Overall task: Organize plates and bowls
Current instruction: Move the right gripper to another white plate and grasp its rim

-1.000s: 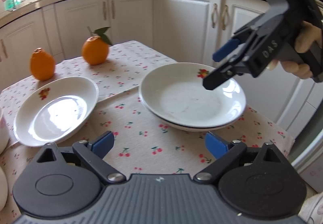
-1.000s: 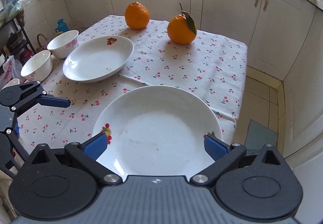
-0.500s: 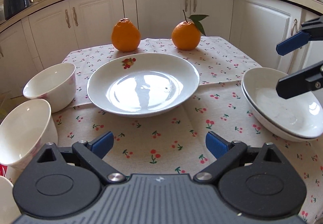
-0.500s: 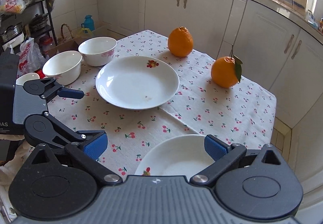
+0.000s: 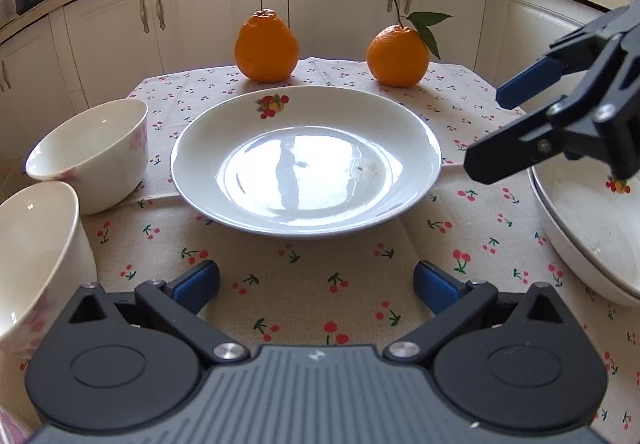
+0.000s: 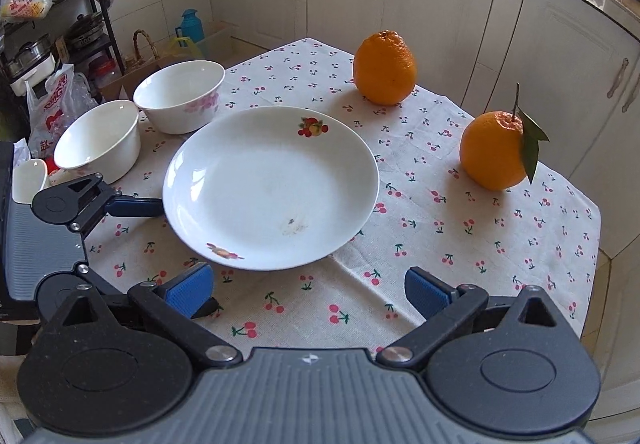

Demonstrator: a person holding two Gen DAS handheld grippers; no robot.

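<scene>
A single white plate (image 5: 306, 160) with a fruit print lies mid-table; it also shows in the right wrist view (image 6: 272, 186). A stack of two white plates (image 5: 588, 228) sits at the right edge. Two white bowls (image 5: 90, 150) (image 5: 34, 256) stand at the left, also seen in the right wrist view (image 6: 180, 96) (image 6: 98, 140). My left gripper (image 5: 316, 282) is open and empty, just short of the single plate. My right gripper (image 6: 306, 290) is open and empty, close to that plate's near rim; it hangs at the right in the left wrist view (image 5: 486, 132).
Two oranges (image 5: 267, 46) (image 5: 397, 56) stand at the back of the cherry-print tablecloth (image 5: 320, 284). White kitchen cabinets (image 5: 340, 0) surround the table. A small white cup (image 6: 28, 180) sits past the bowls. Bags and shelves (image 6: 48, 56) stand beyond the table's left side.
Both grippers swung from the stacked plates toward the single plate and moved closer to it. The right gripper left the stack and now faces the single plate. Both stayed open.
</scene>
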